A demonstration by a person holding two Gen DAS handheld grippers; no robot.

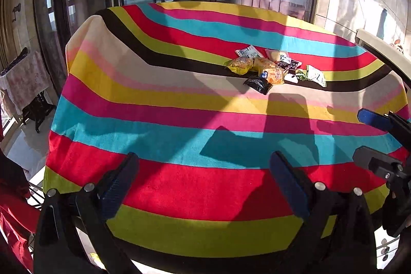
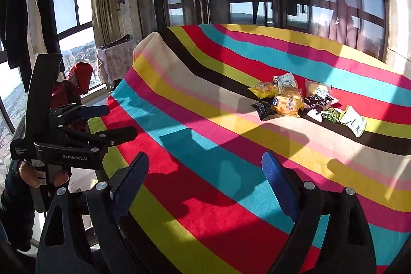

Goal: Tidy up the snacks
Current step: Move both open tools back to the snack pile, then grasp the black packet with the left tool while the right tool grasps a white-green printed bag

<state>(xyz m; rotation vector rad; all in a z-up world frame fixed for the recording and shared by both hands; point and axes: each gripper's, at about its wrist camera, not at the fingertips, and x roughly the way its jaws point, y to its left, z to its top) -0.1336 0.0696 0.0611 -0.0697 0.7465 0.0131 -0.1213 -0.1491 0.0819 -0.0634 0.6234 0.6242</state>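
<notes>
Hovering at the near edge of the striped surface (image 1: 179, 99), both my left hand-held gripper (image 1: 203, 184) and right hand-held gripper (image 2: 205, 181) spread and empty, snack pile (image 1: 277, 68) heaped upper right, well apart; next move, I judge: reach in, pick one packet.

Black grippers, blue ribbed fingers (image 1: 117, 186), silver screws

Rainbow-striped tablecloth (image 1: 179, 104), yellow, black, white snack packets (image 1: 272, 68)
</notes>
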